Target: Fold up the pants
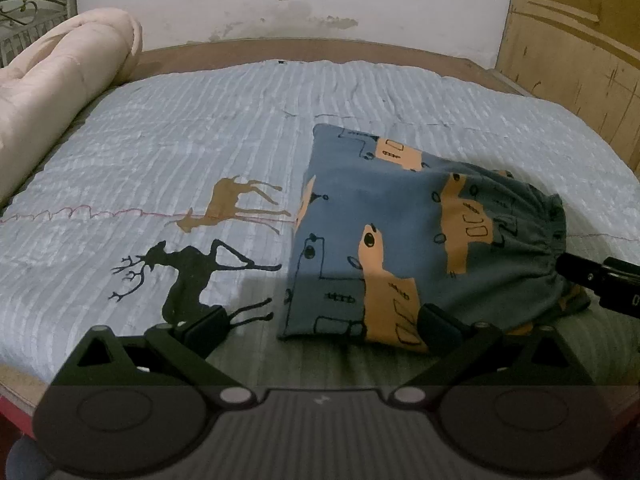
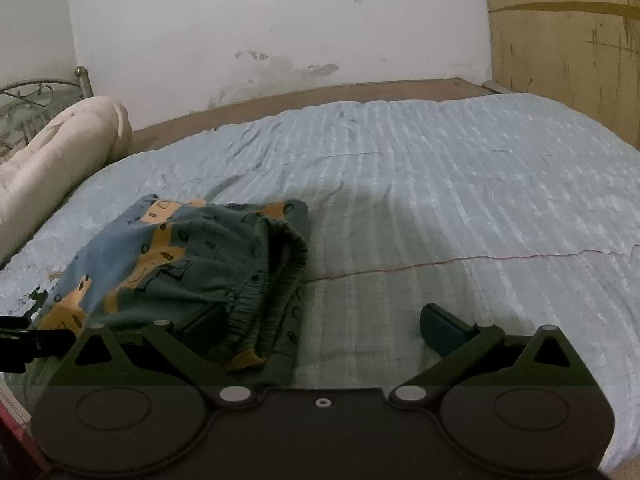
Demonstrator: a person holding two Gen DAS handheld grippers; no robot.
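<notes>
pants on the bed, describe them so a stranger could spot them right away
A pale blue striped quilt covers the bed; the pants lie folded on it, right of two printed deer. They are the only loose garment: grey-blue with orange patches and black doodles, gathered waistband toward the right.

Blue-and-orange patterned pants [image 1: 400,240], pale-blue striped bedspread [image 1: 180,128]

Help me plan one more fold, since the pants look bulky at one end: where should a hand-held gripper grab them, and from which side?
Grip the gathered waistband of the pants, coming in low from the near edge of the bed. It probably offers the thickest, raised ridge to pinch, and it already lies closest to the open right hand-held gripper. The flat folded end hugs the bedspread, giving little to catch.
</notes>
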